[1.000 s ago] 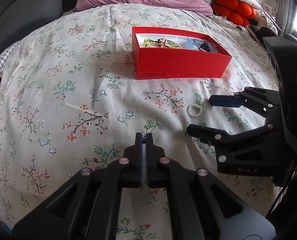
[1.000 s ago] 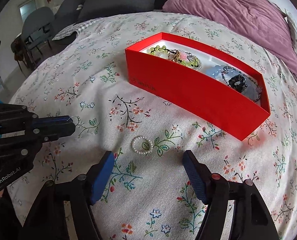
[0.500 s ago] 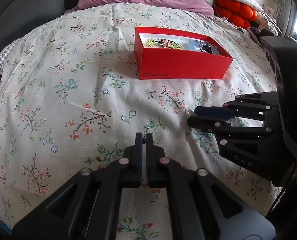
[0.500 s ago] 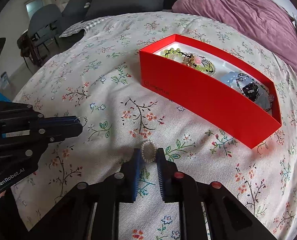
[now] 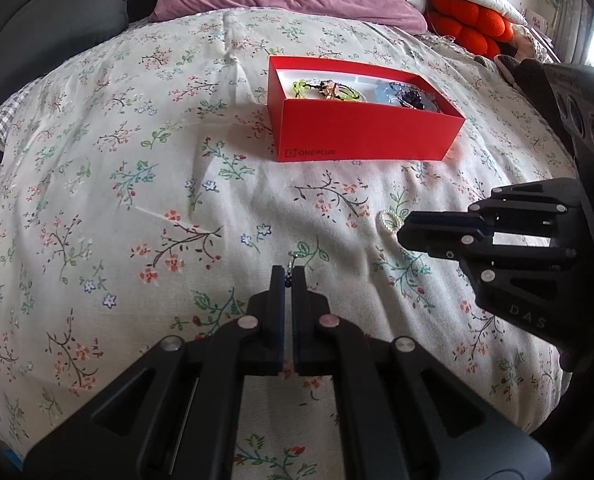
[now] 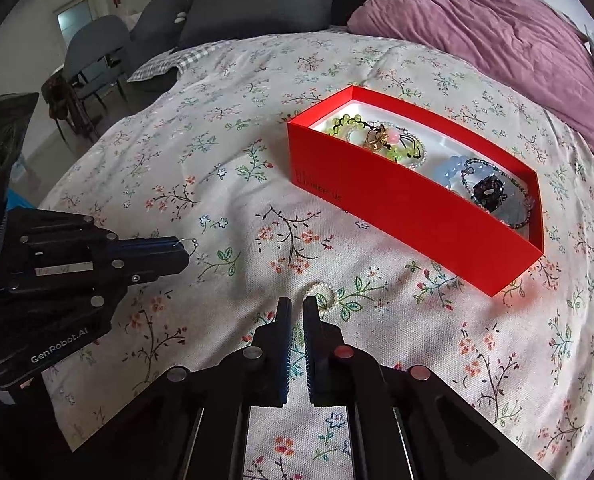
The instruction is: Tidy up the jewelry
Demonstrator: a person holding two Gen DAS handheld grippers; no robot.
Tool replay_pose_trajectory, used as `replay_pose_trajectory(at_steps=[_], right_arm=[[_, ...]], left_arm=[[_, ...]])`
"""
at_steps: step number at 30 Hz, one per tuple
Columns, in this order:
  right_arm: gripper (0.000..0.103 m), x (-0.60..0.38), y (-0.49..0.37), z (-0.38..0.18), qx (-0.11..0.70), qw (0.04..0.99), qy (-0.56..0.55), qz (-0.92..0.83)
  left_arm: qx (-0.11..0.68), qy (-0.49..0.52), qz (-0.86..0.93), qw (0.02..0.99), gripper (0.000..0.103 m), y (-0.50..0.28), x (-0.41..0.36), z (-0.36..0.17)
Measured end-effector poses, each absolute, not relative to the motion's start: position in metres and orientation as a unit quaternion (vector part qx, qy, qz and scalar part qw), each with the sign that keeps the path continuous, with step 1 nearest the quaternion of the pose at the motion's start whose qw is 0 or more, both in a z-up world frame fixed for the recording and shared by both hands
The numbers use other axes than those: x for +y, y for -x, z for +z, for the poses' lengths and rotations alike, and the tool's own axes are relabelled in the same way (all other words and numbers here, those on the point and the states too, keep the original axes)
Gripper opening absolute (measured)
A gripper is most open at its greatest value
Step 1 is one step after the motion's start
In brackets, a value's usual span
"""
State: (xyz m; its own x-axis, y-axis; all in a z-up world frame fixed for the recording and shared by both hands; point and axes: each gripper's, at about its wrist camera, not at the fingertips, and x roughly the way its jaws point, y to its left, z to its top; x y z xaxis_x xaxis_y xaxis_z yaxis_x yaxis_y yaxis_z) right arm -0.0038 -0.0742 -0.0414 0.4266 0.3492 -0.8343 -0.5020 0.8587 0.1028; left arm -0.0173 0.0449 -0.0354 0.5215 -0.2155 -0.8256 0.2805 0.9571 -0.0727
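Pearl-white bead loop (image 6: pixel 324 296): small closed ring of beads, lying flat on the floral bedspread (image 5: pixel 137 160), between the near long wall of the red box (image 6: pixel 397 208) and the near edge of the bed, apart from the box.

Right gripper (image 6: pixel 297 304): jaws have just been closing and now stand drawn nearly together, with a thin slit left. Bedspread shows through the slit. The loop sits at the tip of the right-hand finger, mostly outside the gap; whether the pads catch its edge cannot be told.

Left gripper (image 5: pixel 289 272): jaws pressed together on a short dark bead strand (image 5: pixel 289 270). A small metal clasp sticks out past the fingertips. It is held above the bedspread to the left of the loop, well apart from it.

Red box: open cardboard, white inside, standing on the middle of the bedspread toward the pillow end.
- Left end: green bead bracelet (image 6: pixel 345 122), tangled with a gold-toned piece (image 6: pixel 377 138).
- Right end: pale blue piece (image 6: pixel 451 170), with a dark beaded piece (image 6: pixel 489 192) lying on it.

Surroundings: mauve pillow (image 6: pixel 477 32) at the far edge of the bed; grey cushions (image 6: pixel 257 4) at the far left corner; orange cushion (image 5: pixel 473 20) at the far right corner.
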Motion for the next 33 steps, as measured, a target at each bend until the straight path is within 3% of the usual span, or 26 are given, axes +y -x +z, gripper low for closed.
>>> replay_pose_trajectory(at_steps=[9, 17, 18, 19, 21, 33], right_arm=[[0.006, -0.093, 0.007, -0.024, 0.456, 0.854, 0.063, 0.244], [0.018, -0.095, 0.000, -0.041, 0.489, 0.838, 0.078, 0.230], [0.026, -0.094, 0.001, -0.044, 0.492, 0.835, 0.082, 0.230], [0.046, -0.093, 0.001, -0.046, 0.495, 0.833, 0.084, 0.232], [0.073, -0.090, 0.003, -0.049, 0.491, 0.835, 0.089, 0.233], [0.073, -0.074, -0.002, -0.063, 0.487, 0.834, 0.109, 0.237]], left_arm=[[0.467, -0.037, -0.144, 0.872, 0.004, 0.018, 0.042, -0.035], [0.470, -0.041, -0.145, 0.870, 0.003, 0.017, 0.037, -0.036], [0.470, -0.042, -0.146, 0.870, 0.003, 0.017, 0.037, -0.036], [0.470, -0.043, -0.146, 0.870, 0.004, 0.017, 0.036, -0.036], [0.470, -0.042, -0.146, 0.870, 0.004, 0.016, 0.037, -0.036], [0.470, -0.039, -0.145, 0.870, 0.004, 0.015, 0.042, -0.036]])
